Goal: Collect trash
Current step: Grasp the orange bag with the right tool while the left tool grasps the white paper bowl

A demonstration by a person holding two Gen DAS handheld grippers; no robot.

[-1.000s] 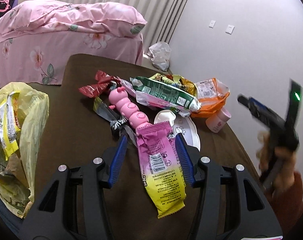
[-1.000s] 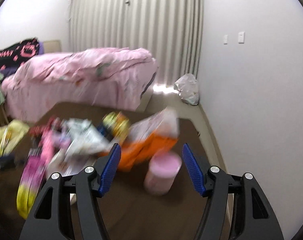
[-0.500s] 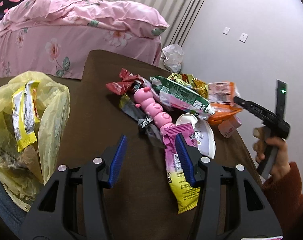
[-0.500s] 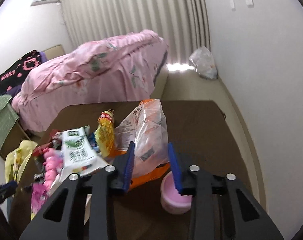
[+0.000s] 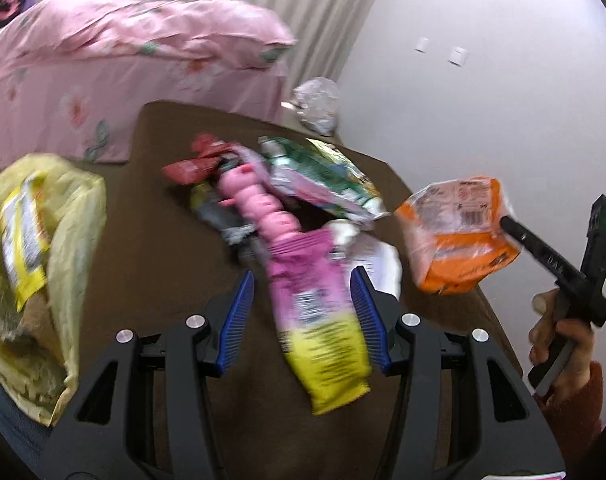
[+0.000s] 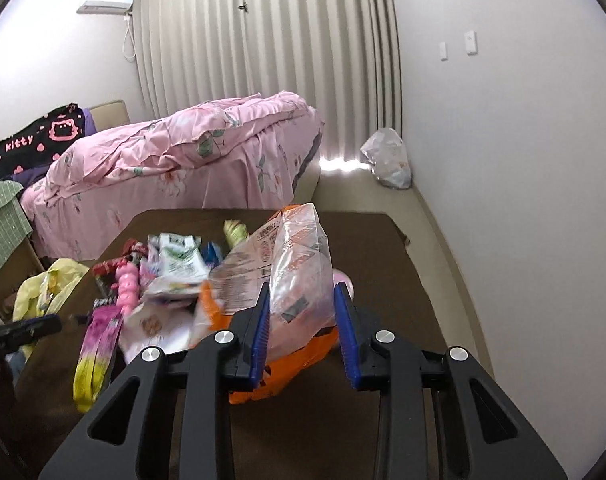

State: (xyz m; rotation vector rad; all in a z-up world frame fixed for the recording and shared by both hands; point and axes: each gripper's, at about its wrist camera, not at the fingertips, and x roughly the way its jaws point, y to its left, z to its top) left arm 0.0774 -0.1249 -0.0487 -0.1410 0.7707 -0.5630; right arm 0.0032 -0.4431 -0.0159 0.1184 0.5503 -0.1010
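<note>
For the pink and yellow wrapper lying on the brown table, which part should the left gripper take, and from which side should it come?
Take the pink-and-yellow wrapper at its near yellow end, which lies flat and clear of the pile. The open left gripper straddles it already, so probably come straight down and pinch across its narrow width.

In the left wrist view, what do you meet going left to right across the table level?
Yellow plastic bag → red wrapper → pink caterpillar toy → orange packet held off the table → right gripper.

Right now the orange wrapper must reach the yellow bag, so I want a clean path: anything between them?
Yes. The orange wrapper, held in the right gripper, must cross the wrapper pile and left gripper to reach the yellow bag.
</note>
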